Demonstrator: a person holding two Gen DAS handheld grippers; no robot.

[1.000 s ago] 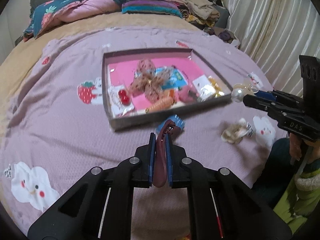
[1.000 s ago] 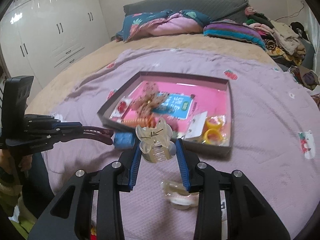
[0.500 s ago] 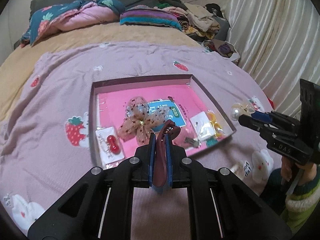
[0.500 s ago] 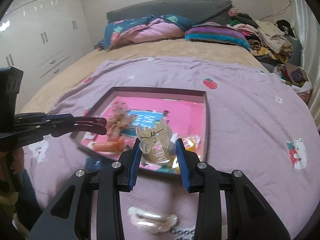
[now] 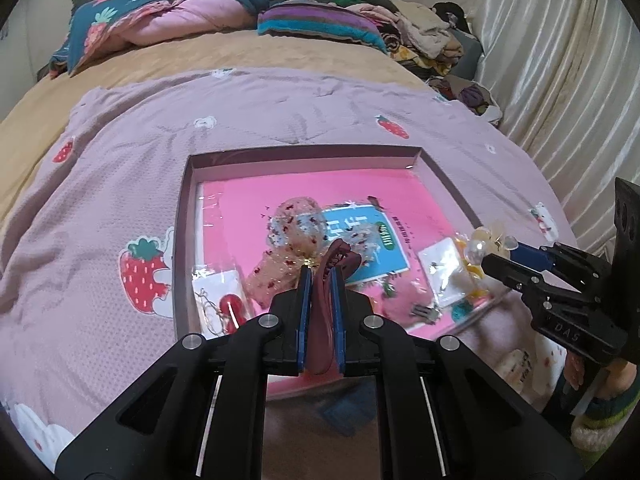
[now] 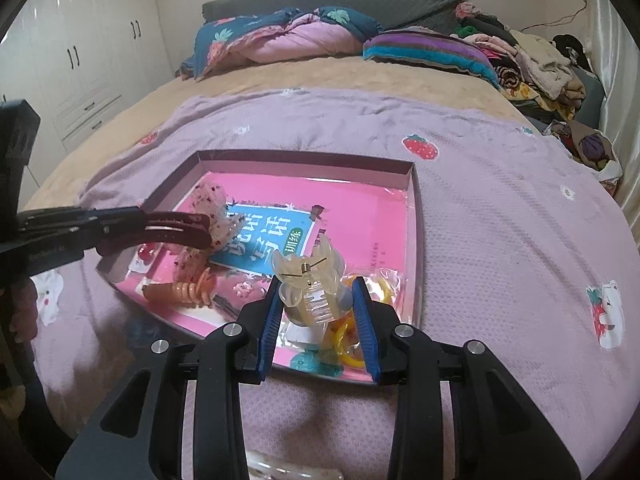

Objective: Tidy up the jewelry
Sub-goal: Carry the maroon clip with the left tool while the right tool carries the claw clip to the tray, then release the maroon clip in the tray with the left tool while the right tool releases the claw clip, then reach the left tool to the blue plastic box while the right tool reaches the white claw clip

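A shallow box with a pink floor lies on the purple bedspread. It holds a speckled bow, a blue card, a red clip, an orange spiral tie and yellow rings. My left gripper is shut on a dark red hair clip above the box's near part; it also shows in the right wrist view. My right gripper is shut on a translucent yellow claw clip above the box's near right corner; it also shows in the left wrist view.
A pale clip lies on the bedspread in front of the box. Pillows and a quilt lie at the head of the bed. A pile of clothes sits at the far right, curtains beyond. White wardrobes stand left.
Both grippers have moved forward over the box with their clips held. The box now sits closer and fills more of both views.
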